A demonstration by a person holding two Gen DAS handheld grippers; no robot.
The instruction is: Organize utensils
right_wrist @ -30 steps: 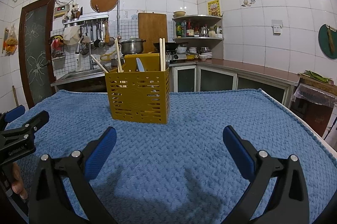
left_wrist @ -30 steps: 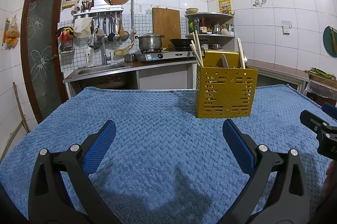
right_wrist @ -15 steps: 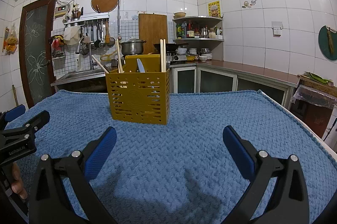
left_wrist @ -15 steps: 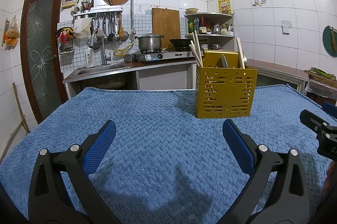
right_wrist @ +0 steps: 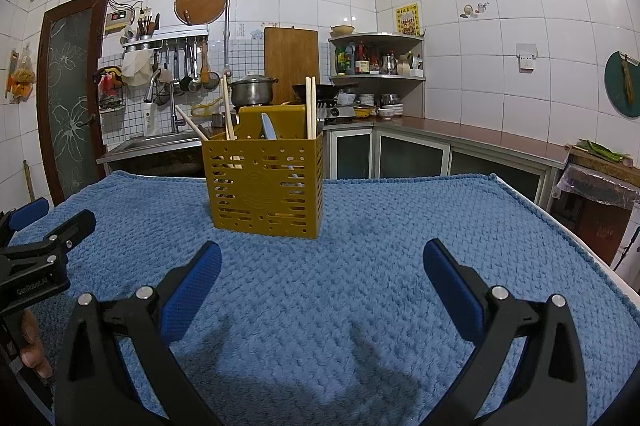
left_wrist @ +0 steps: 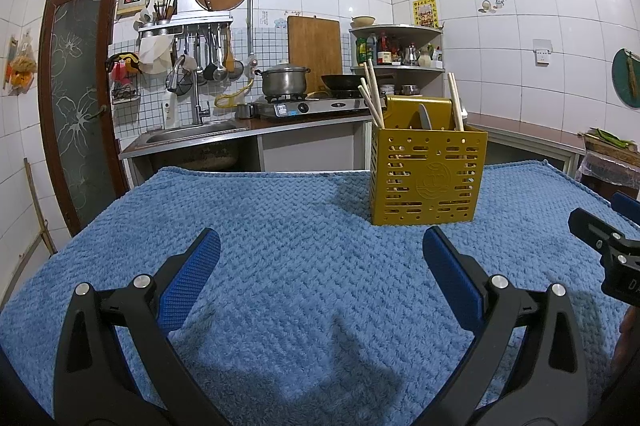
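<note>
left gripper: I'm holding it spread wide, nothing between the pads, hovering low over the blue towel on the bench, short of the yellow caddy and to its left.
right gripper: also spread and empty, sitting just in front of the caddy, well apart from it.
caddy: standing upright mid-towel; chopsticks and a spoon-like piece are poking out of its top compartments.
change: basically none over the last second; both grippers are staying parked and the caddy isn't moving.
loose utensils: I'm seeing none on the towel around the caddy in either view.
read: I'm judging the sorting is either done or waiting on the next item; nothing is being carried.
risk: leaning chopsticks at the caddy's left side could snag a gripper reaching in.
</note>
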